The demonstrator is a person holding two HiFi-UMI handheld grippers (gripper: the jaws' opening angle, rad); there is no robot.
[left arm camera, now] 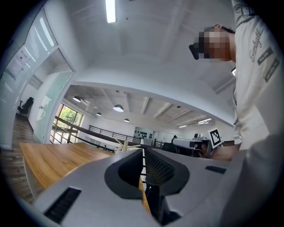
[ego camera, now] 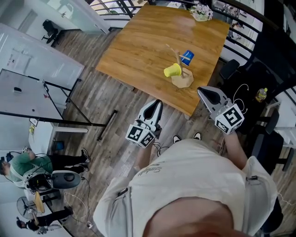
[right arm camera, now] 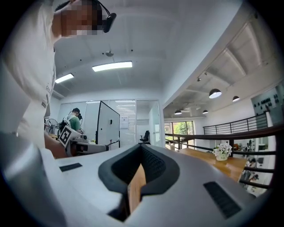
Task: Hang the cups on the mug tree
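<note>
The wooden mug tree (ego camera: 181, 79) stands near the front right corner of the wooden table (ego camera: 138, 41). A yellow cup (ego camera: 172, 70) hangs on its left side and a blue cup (ego camera: 187, 57) on its far side. My left gripper (ego camera: 157, 102) is held off the table's near edge, shut and empty, pointing at the table. My right gripper (ego camera: 200, 90) hovers just past the table's front right corner, also shut with nothing in it. In the left gripper view the mug tree's branches (left arm camera: 124, 145) show small beyond the shut left gripper (left arm camera: 143, 153). The right gripper (right arm camera: 142, 150) points over the table.
A small vase of white flowers (ego camera: 201, 11) sits at the table's far edge. Black chairs (ego camera: 229, 69) and a railing stand to the right, with a bottle (ego camera: 262, 95) on a side desk. Whiteboards (ego camera: 27, 88) stand at the left; another person (ego camera: 27, 166) sits at lower left.
</note>
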